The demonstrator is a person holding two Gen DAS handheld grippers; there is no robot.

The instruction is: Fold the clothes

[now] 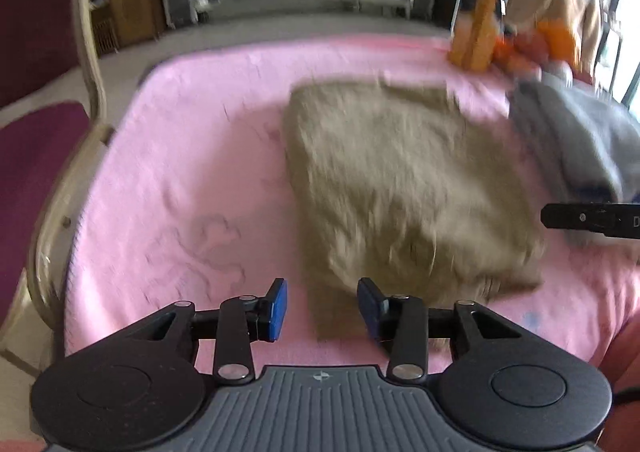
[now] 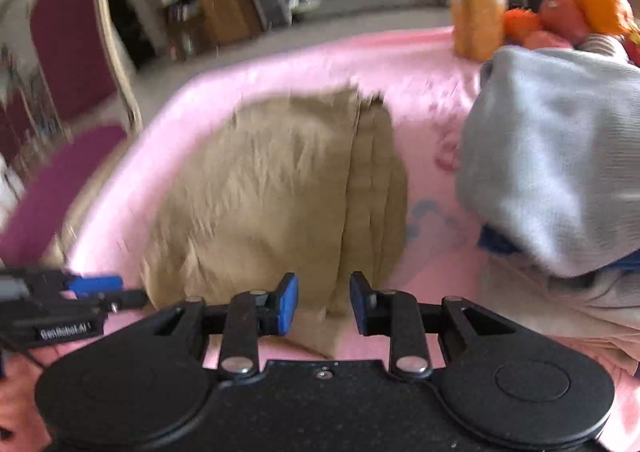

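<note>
The left gripper [image 1: 322, 306] is held with its blue pads apart and nothing clamped; the right gripper [image 2: 324, 302] likewise stands parted and empty. Just ahead of both, a tan garment [image 1: 404, 180] is seen folded into a thick, wrinkled rectangle, layered edges stacked at its right side, lying flat on the pink blanket [image 1: 192, 156]. Beyond it to the right, a grey garment [image 2: 560, 156] is heaped.

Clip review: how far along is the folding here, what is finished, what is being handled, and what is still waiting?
Done: the tan garment lies folded into a compact stack on the pink cloth. In hand: nothing visibly; the left gripper and right gripper hang over its near edge with fingers apart and nothing pinched. Left: the grey garment beside it sits bunched, apparently unfolded.
</note>
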